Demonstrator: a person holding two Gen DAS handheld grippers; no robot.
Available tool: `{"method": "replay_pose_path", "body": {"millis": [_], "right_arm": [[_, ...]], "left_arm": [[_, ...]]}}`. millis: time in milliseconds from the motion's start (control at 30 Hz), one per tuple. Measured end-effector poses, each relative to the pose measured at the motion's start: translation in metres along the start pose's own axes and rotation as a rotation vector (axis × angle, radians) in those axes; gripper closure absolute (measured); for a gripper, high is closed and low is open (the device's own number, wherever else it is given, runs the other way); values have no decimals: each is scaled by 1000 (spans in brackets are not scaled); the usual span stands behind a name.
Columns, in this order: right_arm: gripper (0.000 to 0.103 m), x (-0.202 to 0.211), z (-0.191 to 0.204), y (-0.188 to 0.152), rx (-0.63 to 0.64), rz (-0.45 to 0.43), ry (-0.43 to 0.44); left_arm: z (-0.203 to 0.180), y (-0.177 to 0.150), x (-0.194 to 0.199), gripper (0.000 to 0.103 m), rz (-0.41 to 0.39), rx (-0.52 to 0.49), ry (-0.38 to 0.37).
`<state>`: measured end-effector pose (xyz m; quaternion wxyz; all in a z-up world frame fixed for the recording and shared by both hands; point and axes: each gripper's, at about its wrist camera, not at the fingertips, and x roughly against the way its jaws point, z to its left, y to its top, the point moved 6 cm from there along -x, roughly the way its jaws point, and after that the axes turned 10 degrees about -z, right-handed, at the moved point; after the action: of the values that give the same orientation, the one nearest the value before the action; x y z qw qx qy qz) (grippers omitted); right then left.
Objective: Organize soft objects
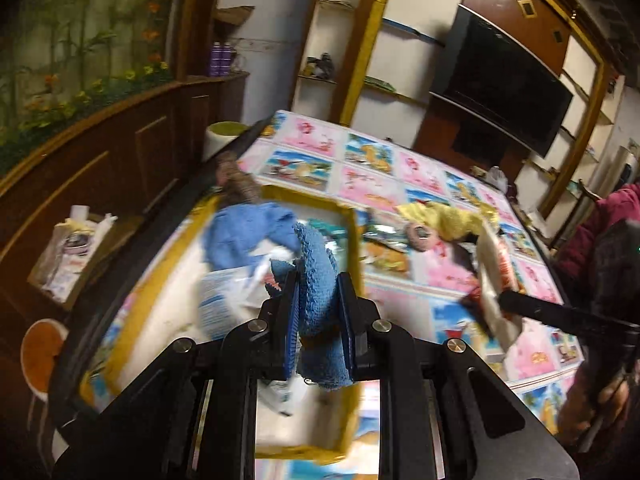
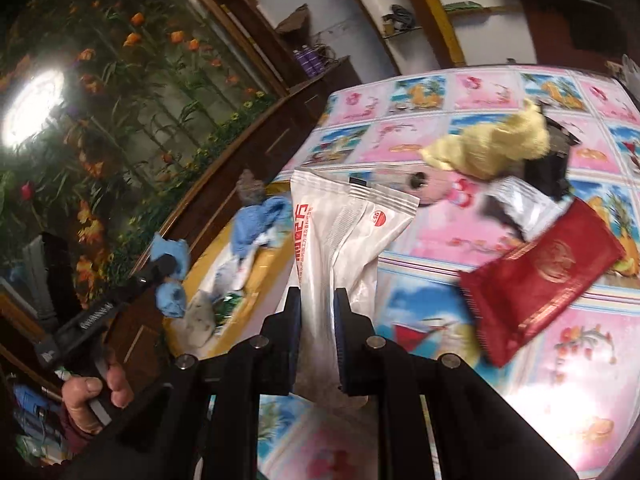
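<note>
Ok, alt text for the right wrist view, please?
The right tongs clamp a white plastic pouch with red print above a pink cartoon-print tablecloth, with a dark red foil packet lying beside it.

Blue terry cloth [image 1: 320, 280] hangs crumpled over yellow-rimmed box [image 1: 352, 236]; white pouch [image 2: 340, 248] upright, lifted; yellow cloth [image 2: 496, 148] & red pouch [image 2: 536, 276] lie on table.
</note>
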<state>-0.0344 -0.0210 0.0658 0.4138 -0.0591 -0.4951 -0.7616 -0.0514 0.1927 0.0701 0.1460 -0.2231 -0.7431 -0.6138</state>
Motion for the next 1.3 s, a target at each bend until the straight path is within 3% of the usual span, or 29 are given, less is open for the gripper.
{"method": "replay_pose_path", "body": {"millis": [367, 533, 600, 667, 900, 1067, 1233, 1300], "right_arm": [[90, -73, 81, -13, 107, 124, 33], [90, -109, 99, -19, 146, 180, 4], [90, -118, 105, -23, 163, 197, -10], [90, -130, 111, -26, 178, 218, -26], [86, -157, 124, -33, 248, 246, -85], [83, -168, 127, -34, 229, 279, -85], [83, -140, 124, -21, 224, 220, -71], [72, -123, 118, -15, 225, 175, -79]], "left_arm": [[71, -20, -28, 81, 58, 102, 127], [76, -29, -28, 68, 59, 159, 82], [78, -30, -24, 54, 44, 174, 81], [79, -30, -19, 50, 20, 192, 77], [85, -21, 0, 50, -38, 238, 35], [79, -15, 11, 42, -55, 214, 46], [62, -11, 19, 41, -78, 124, 116], [52, -12, 20, 41, -80, 74, 150]]}}
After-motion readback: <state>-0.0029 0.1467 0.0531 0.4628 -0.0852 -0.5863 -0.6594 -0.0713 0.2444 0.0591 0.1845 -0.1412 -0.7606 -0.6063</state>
